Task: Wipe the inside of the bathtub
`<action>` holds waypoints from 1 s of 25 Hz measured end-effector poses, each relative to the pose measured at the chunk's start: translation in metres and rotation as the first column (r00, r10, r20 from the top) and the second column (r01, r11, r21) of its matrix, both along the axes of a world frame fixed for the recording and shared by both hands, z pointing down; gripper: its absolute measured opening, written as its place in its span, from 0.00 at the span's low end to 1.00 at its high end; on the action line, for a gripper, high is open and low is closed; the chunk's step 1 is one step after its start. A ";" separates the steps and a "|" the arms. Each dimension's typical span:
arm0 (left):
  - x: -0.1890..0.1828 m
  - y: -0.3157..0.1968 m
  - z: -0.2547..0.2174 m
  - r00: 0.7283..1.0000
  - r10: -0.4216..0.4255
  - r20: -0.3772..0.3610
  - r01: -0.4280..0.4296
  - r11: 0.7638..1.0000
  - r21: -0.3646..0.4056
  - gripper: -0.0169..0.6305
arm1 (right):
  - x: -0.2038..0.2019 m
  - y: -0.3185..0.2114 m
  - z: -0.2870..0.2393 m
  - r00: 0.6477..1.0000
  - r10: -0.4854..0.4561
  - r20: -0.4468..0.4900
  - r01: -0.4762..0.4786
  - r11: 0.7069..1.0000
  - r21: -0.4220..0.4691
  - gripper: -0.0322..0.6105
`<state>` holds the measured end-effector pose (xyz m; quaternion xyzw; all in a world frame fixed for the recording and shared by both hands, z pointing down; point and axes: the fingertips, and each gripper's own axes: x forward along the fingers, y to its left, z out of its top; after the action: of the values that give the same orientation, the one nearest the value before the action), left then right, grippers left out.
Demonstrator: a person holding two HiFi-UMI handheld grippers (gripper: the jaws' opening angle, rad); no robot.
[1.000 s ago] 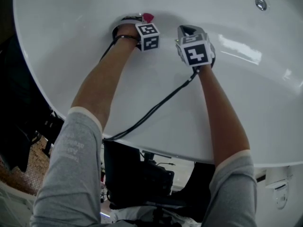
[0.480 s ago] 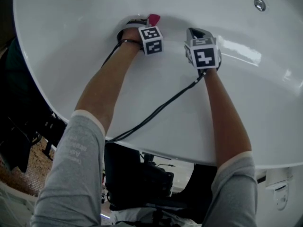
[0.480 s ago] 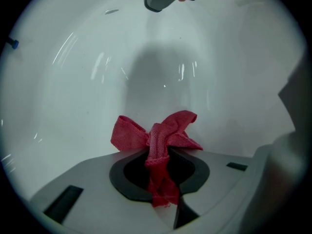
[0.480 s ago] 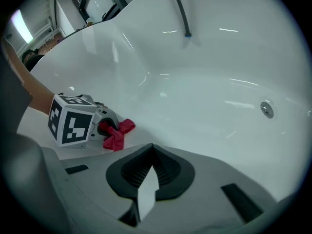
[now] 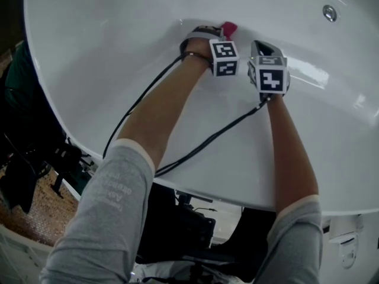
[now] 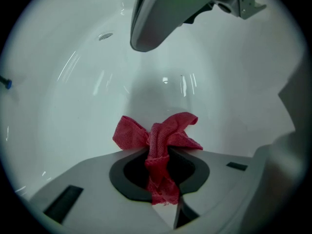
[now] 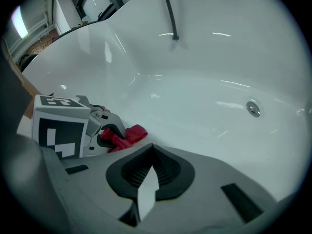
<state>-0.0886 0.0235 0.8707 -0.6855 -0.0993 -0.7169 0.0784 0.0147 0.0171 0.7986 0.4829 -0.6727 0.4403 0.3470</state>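
Reaching into the bathtub (image 5: 118,52), both arms meet its inner wall in the head view. Left gripper view: the left gripper (image 6: 157,160) fingers clamp the red cloth (image 6: 161,133), bunch forward for wiping. Right gripper view: the right gripper (image 7: 146,172) fingers rest together, empty, alongside.
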 end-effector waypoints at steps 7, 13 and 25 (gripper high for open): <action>0.003 -0.021 0.004 1.000 0.022 -0.010 -0.022 0.998 0.063 0.15 | 0.001 0.002 0.004 0.999 0.040 0.003 -0.040 0.999 0.005 0.06; 0.019 -0.091 0.000 0.999 -0.049 -0.017 0.051 0.992 0.114 0.15 | 0.006 0.000 0.007 0.999 0.039 -0.017 -0.039 0.999 -0.003 0.06; 0.017 0.034 0.000 0.990 0.125 -0.059 -0.127 0.991 -0.029 0.15 | 0.025 0.010 0.010 0.996 0.084 -0.038 -0.086 0.996 -0.035 0.06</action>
<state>-0.0719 0.0574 0.8709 -0.6992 -0.1518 -0.6890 0.1152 0.0394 0.0272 0.8081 0.5127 -0.6370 0.4578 0.3490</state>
